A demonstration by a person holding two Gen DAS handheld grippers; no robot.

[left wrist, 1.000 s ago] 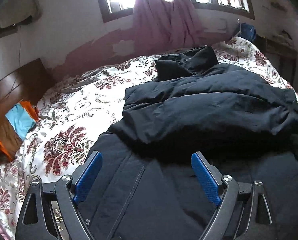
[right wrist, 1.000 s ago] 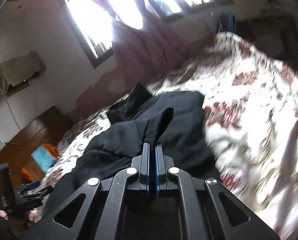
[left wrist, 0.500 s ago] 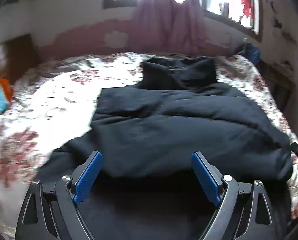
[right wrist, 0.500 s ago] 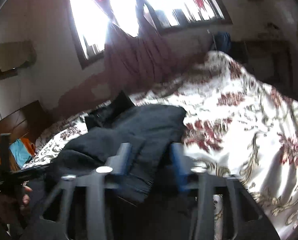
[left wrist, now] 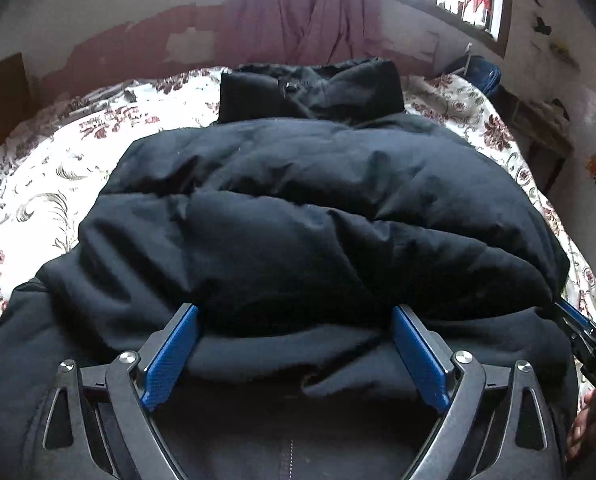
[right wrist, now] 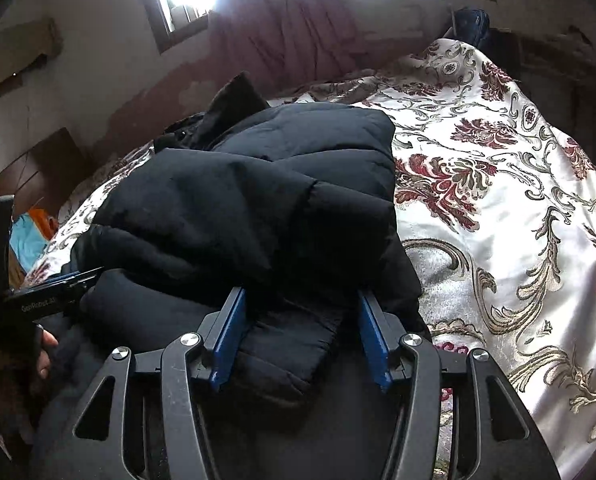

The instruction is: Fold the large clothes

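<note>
- On the floral satin bedspread [right wrist: 498, 216] lies a puffy black quilted jacket [left wrist: 298, 208], sleeves folded across.
- Left gripper [left wrist: 295, 322] gapes wide, empty.
- Right gripper [right wrist: 300, 300], clamped a second ago, now spreads wide over the cuff [right wrist: 285, 344].

The black jacket [left wrist: 298, 216] runs off the lower edge of the left wrist view. At that view's right edge, the right gripper [left wrist: 588, 344] is mostly cut off.
</note>
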